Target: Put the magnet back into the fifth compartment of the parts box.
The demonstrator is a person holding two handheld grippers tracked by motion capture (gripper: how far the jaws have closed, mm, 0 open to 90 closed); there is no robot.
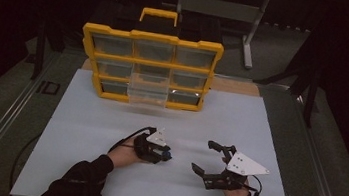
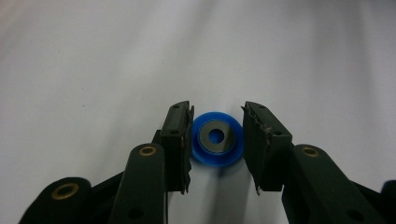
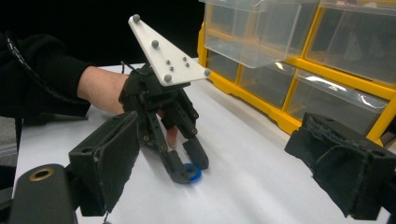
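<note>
Grip on the blue ring (image 2: 217,139): left gripper (image 2: 217,140) has its pads pinching it at 9 and 3 o'clock, flat on the white mat (image 1: 109,120), at 6 o'clock from the yellow organizer (image 1: 148,67). Right gripper (image 1: 211,158) waits spread, holding nothing. For a clean pick, lift straight and keep the squeeze level; a thin rim could slip out. Ring: glossy plastic disc, grey metal insert, centre hole. Pads: worn black rubber. One clear drawer (image 1: 148,91) stands pulled out.

Black sleeves (image 1: 83,177), black claws (image 1: 214,166) with brass rivets, black cables, grey three-cornered plates (image 1: 246,165) studded with screws
</note>
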